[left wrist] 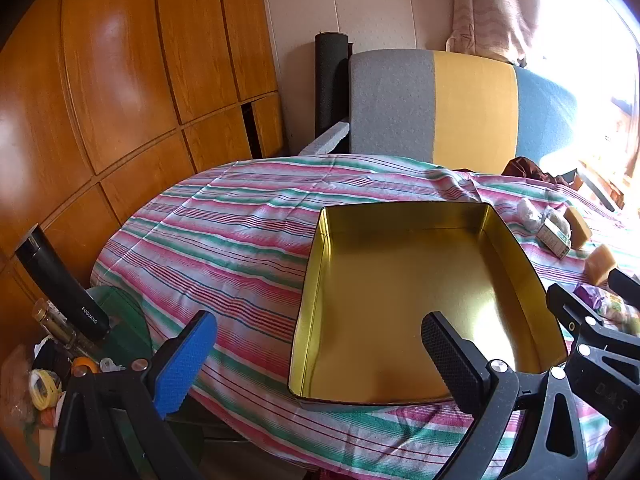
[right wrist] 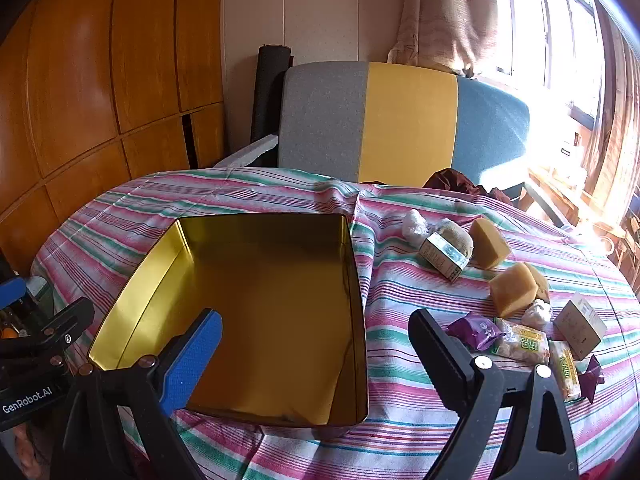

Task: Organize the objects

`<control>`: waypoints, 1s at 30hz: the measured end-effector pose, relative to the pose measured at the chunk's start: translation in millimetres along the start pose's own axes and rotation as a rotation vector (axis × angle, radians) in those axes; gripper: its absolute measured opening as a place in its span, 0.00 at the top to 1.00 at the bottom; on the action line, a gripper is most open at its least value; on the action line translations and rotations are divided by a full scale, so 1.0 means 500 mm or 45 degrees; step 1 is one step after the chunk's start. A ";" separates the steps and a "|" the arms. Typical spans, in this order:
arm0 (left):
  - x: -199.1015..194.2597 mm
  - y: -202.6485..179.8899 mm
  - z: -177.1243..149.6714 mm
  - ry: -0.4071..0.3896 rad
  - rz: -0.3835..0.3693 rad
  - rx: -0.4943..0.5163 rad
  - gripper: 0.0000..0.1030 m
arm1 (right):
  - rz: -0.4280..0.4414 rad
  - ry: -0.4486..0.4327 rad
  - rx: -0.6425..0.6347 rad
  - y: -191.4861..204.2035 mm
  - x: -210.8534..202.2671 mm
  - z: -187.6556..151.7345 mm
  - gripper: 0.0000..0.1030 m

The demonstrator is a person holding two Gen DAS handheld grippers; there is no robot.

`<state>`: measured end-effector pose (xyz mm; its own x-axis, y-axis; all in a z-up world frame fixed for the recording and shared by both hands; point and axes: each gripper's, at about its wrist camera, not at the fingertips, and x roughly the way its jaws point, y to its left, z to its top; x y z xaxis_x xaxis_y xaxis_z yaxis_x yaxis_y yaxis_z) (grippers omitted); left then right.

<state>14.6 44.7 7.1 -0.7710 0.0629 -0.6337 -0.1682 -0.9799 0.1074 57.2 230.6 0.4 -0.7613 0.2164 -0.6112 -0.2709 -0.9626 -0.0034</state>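
Observation:
A gold tin box (left wrist: 508, 256) (right wrist: 358, 280) with nothing in it lies on the striped cloth. To its right are snacks: yellow cake wedges (right wrist: 512, 290) (left wrist: 600, 265), a wrapped bun with a label (right wrist: 446, 250) (left wrist: 554, 232), a white wrapped ball (right wrist: 414, 224), a purple packet (right wrist: 476, 332), yellow packets (right wrist: 524, 344) and a small carton (right wrist: 580, 326). My left gripper (left wrist: 316, 356) hovers open over the tin's near left corner, holding nothing. My right gripper (right wrist: 316, 346) hovers open over the tin's near right edge, also with nothing in it.
The round table (left wrist: 224, 232) is draped in a pink, green and white striped cloth. A grey, yellow and blue chair (right wrist: 400, 124) stands behind it. A black flask (left wrist: 60, 284) and clutter lie low at the left, beside wooden cabinets (left wrist: 100, 80).

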 end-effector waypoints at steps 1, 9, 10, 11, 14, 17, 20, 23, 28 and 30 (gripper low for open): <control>0.001 -0.002 0.000 0.003 -0.002 0.005 0.00 | -0.002 0.001 0.003 -0.002 0.001 -0.001 0.07; -0.011 -0.024 0.004 -0.030 0.007 0.053 0.00 | -0.012 -0.001 0.015 -0.022 -0.001 -0.003 0.07; -0.014 -0.026 0.005 -0.038 0.009 0.061 0.00 | -0.015 -0.001 0.016 -0.025 -0.001 -0.003 0.07; -0.016 -0.028 0.006 -0.044 0.008 0.068 0.00 | -0.017 0.000 0.021 -0.031 -0.002 -0.002 0.07; -0.020 -0.035 0.010 -0.053 -0.002 0.084 0.00 | -0.039 -0.005 0.040 -0.055 -0.004 0.003 0.07; -0.022 -0.045 0.012 -0.057 -0.013 0.104 0.00 | -0.068 -0.009 0.064 -0.087 -0.006 0.011 0.07; -0.022 -0.056 0.012 -0.056 -0.028 0.123 0.00 | -0.098 -0.011 0.091 -0.123 -0.007 0.022 0.07; -0.021 -0.068 0.012 -0.052 -0.040 0.145 0.00 | -0.129 -0.012 0.123 -0.165 -0.008 0.034 0.07; -0.021 -0.089 0.012 -0.048 -0.061 0.181 0.00 | -0.193 -0.021 0.157 -0.239 -0.011 0.052 0.07; -0.021 -0.098 0.013 -0.046 -0.066 0.197 0.00 | -0.224 -0.023 0.176 -0.274 -0.011 0.058 0.07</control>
<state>26.8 93.0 13.3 -0.7798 0.1224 -0.6140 -0.2991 -0.9344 0.1936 81.6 366.1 27.2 -0.7053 0.3835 -0.5962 -0.4779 -0.8784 0.0004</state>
